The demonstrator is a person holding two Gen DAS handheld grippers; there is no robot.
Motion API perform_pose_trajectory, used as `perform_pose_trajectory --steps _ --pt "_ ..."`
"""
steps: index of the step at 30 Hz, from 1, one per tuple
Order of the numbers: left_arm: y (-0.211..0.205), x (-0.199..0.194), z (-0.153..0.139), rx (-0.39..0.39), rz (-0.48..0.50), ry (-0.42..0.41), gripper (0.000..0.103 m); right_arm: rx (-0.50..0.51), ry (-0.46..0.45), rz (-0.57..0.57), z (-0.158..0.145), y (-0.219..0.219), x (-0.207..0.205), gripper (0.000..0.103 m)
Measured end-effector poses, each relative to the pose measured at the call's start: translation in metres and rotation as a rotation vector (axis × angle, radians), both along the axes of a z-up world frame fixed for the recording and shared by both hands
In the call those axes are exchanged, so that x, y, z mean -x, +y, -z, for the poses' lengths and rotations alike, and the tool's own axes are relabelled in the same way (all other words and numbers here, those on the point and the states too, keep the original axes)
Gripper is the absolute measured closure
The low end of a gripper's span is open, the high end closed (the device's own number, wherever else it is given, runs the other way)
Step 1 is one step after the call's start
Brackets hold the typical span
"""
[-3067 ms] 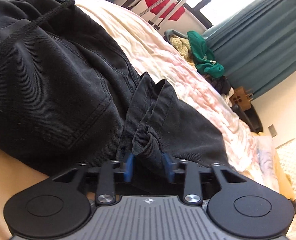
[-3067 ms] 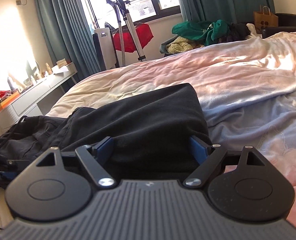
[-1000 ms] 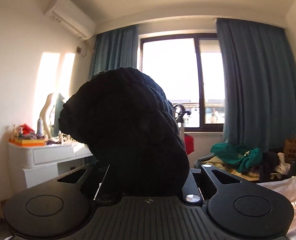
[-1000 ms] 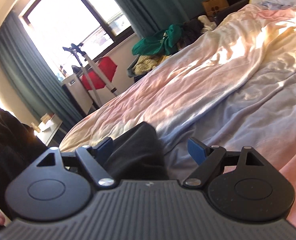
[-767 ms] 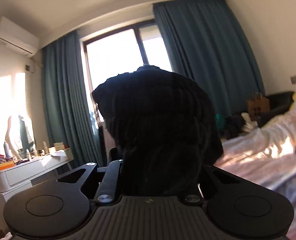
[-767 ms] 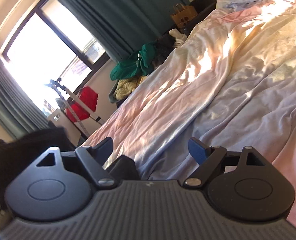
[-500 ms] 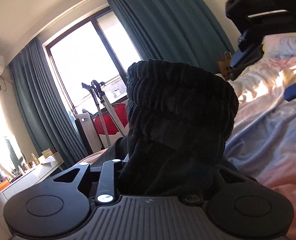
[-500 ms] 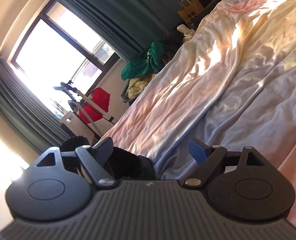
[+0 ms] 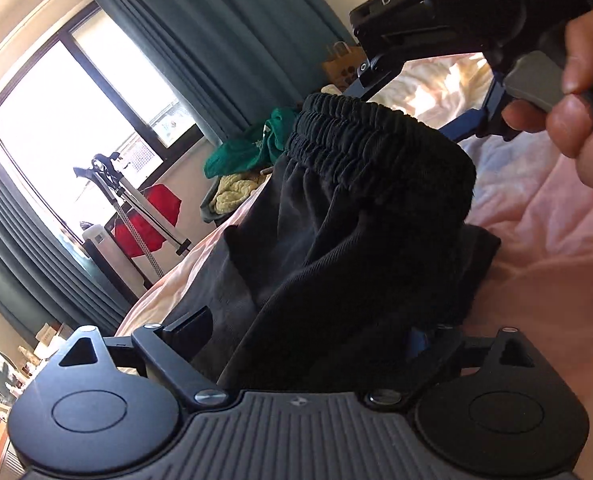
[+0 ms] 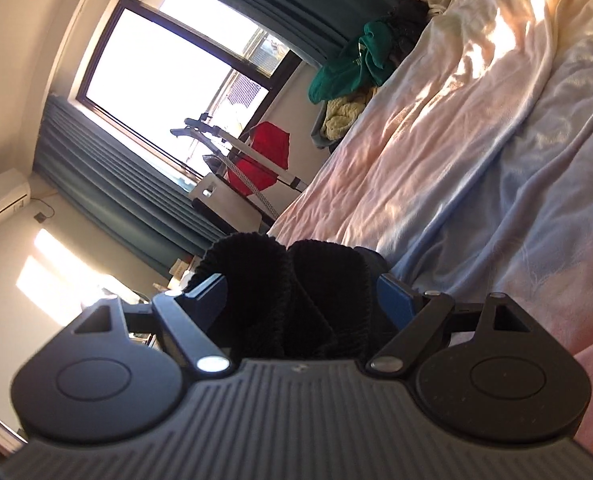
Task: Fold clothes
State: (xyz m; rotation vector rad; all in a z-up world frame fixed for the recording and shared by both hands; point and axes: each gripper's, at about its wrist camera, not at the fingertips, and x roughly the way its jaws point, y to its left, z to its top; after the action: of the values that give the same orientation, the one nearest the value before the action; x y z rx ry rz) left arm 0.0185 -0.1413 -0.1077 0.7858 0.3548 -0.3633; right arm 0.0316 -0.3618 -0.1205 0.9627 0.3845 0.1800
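Observation:
Black pants (image 9: 376, 184) with a gathered elastic waistband lie bunched on the bed. My left gripper (image 9: 304, 334) is low over the bedding and its jaws are opening. The cloth lies loose between them. The left pad (image 9: 192, 328) stands clear of the fabric and the right one is partly covered. My right gripper (image 10: 304, 298) stands wide, and a fold of the pants (image 10: 316, 280) rises between its blue pads (image 10: 396, 300) without being pinched. In the left wrist view a hand (image 9: 584, 80) holds the right gripper's black housing (image 9: 436, 12) just beyond the waistband.
The pink and pale blue duvet (image 10: 496, 160) covers the bed (image 9: 536, 240). A pile of green and yellow clothes (image 9: 252, 148) sits past the bed's far side. A stand with a red cloth (image 10: 264, 156) is by the window. A paper bag (image 9: 340, 64) stands near the teal curtain.
The left gripper came down from up in the air to the bed, rolled, and spread its jaws off the black cloth. The right gripper rolled, and the cloth now sits between its fingers.

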Motion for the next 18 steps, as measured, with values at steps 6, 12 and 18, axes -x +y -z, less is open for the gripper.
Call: perform_pose_trajectory --steps 6,12,18 --pt "0.115 -0.024 0.001 0.237 -0.270 0.132 0.007 -0.020 0.051 -0.116 0.000 0.007 -0.040 0.020" --pt "0.161 -0.064 0.001 0.448 -0.473 0.276 0.007 -0.017 0.118 -0.188 0.017 0.000 -0.085 0.027" --pt "0.173 -0.079 -0.009 0.542 -0.515 0.261 0.007 -0.117 0.116 -0.225 0.033 -0.007 -0.107 0.047"
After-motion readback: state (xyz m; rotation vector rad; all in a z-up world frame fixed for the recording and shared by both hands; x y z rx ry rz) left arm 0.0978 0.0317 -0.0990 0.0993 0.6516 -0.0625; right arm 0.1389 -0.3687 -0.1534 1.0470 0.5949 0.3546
